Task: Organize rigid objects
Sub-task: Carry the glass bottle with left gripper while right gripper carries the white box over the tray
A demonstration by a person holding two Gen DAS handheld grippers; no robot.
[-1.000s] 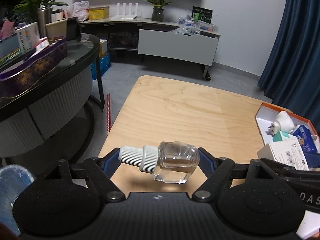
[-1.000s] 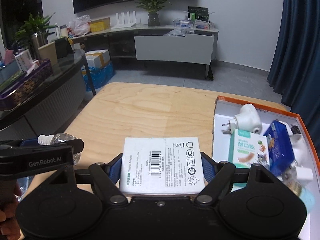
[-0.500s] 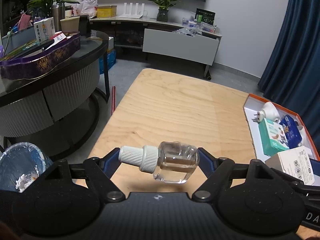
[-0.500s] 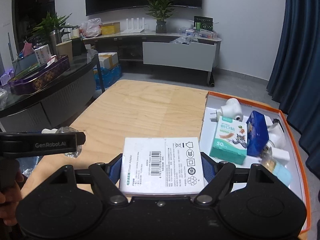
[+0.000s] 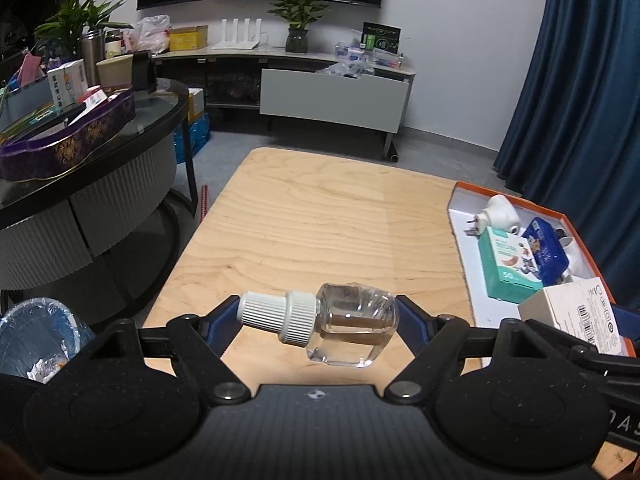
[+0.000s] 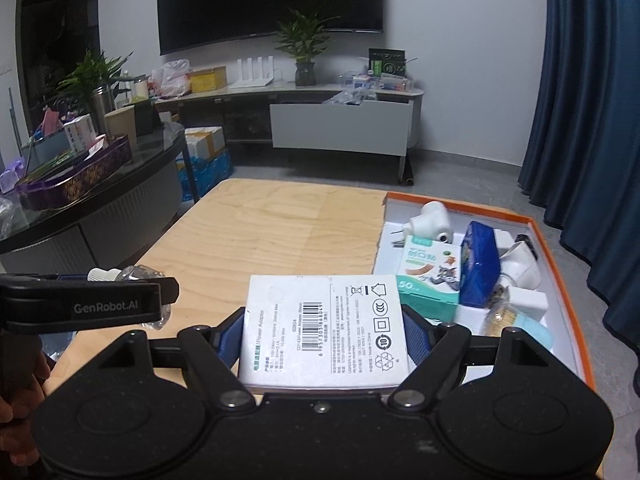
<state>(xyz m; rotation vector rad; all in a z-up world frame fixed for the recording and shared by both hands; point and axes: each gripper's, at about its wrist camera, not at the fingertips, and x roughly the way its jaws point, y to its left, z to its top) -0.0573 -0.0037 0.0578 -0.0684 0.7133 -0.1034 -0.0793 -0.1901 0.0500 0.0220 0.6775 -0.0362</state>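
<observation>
- Left gripper (image 5: 318, 322): blue-padded fingers clamped on a small clear plastic bottle with a white ribbed cap (image 5: 340, 326). Bottle lies sideways between the pads, cap toward 9 o'clock, clear of the table.
- Right gripper (image 6: 324, 334): fingers clamped on the side edges of a flat white cardboard box printed with a barcode (image 6: 326, 330), label face up, held above the near table edge.
- Pale plywood table (image 5: 320, 220): top bare in both views; nothing loose left on it that I can see.
- Shallow orange-rimmed tray with white lining (image 6: 560, 276) sits at 3 o'clock on the table, seen from the left wrist. Already inside: white plug-in device (image 6: 430, 220), teal-and-white carton (image 6: 426, 276), blue rectangular case (image 6: 480, 264), plus several pale items at the tray's near end, too jumbled to identify.
- From the right wrist view, the white box sits at 9 o'clock of the tray, just beside its near-left corner; the left gripper's arm is at 9 o'clock of the box.
- Progress, judged: most of the sorting looks done. The two held items appear to be the last; both are airborne and not yet in the tray.
- Remaining: carry each over the rim and release. Free floor is scarce; the box's wide footprint will likely need the left strip of the tray.
</observation>
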